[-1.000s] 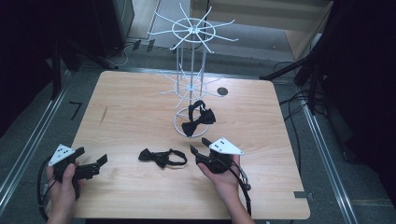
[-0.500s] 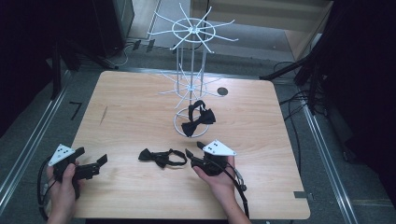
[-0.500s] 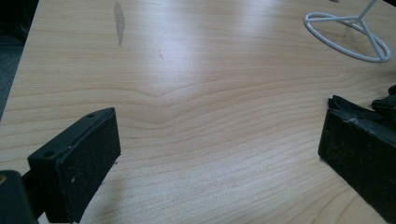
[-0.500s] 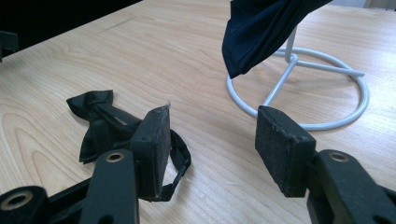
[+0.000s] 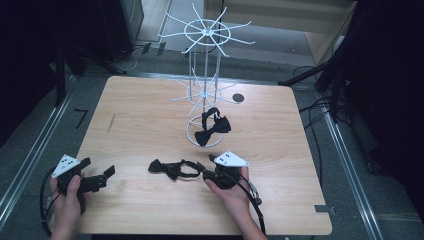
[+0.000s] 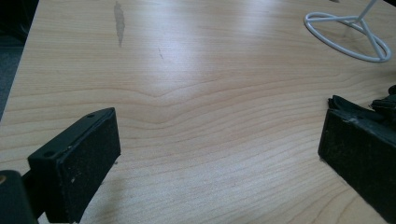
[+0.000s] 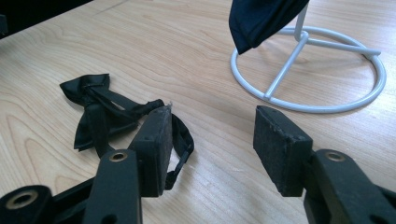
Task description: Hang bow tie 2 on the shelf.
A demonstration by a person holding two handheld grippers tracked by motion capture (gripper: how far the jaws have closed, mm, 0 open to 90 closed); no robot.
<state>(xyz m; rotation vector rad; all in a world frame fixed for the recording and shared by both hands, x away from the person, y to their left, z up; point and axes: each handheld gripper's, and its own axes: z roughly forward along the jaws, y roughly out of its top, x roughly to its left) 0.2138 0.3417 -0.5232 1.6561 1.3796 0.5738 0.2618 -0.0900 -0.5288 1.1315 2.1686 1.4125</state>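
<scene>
high view: the right gripper [image 5: 204, 171] is held with jaws parted at the strap of the flat bow tie [image 5: 172, 168], nothing clamped. the left gripper [image 5: 102, 175] is rested wide open on the table [image 5: 280, 150].

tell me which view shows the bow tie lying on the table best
The right gripper view: the bow tie lies close up beside the right claw, its knot, wings and strap loop all clear. The high view shows it whole but small, between the two hands. The left gripper view catches a dark edge of it past one jaw.
</scene>
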